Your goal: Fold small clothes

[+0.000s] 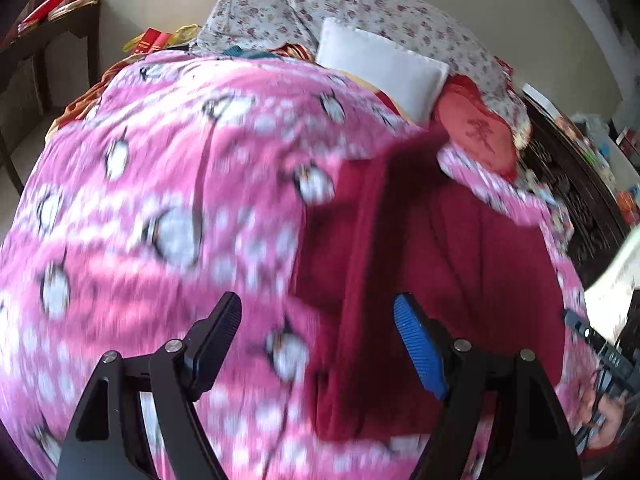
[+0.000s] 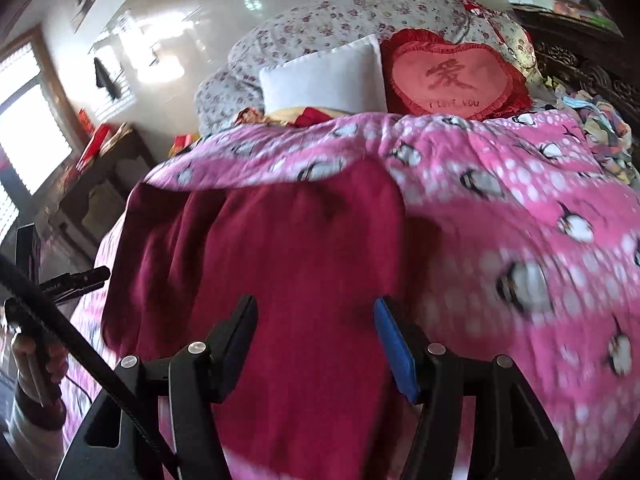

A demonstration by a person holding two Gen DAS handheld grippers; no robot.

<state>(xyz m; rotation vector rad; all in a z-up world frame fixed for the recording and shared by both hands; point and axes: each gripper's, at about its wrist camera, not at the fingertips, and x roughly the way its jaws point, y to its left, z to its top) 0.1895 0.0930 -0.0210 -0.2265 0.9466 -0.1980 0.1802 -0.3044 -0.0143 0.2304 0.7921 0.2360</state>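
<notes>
A dark red garment (image 1: 420,280) lies spread on the pink penguin-print bedcover (image 1: 160,200); it also shows in the right wrist view (image 2: 288,264). My left gripper (image 1: 318,324) is open and empty, hovering above the garment's left edge. My right gripper (image 2: 316,328) is open and empty, over the garment's near part. The left gripper and its hand show at the left edge of the right wrist view (image 2: 76,278). The right gripper shows at the right edge of the left wrist view (image 1: 600,348). Both views are blurred by motion.
A white pillow (image 2: 324,74), a red heart cushion (image 2: 452,76) and a floral quilt (image 2: 340,16) lie at the head of the bed. A pile of clothes (image 2: 600,128) and a dark carved headboard (image 1: 576,184) are at the right. A dark table (image 1: 48,40) stands left.
</notes>
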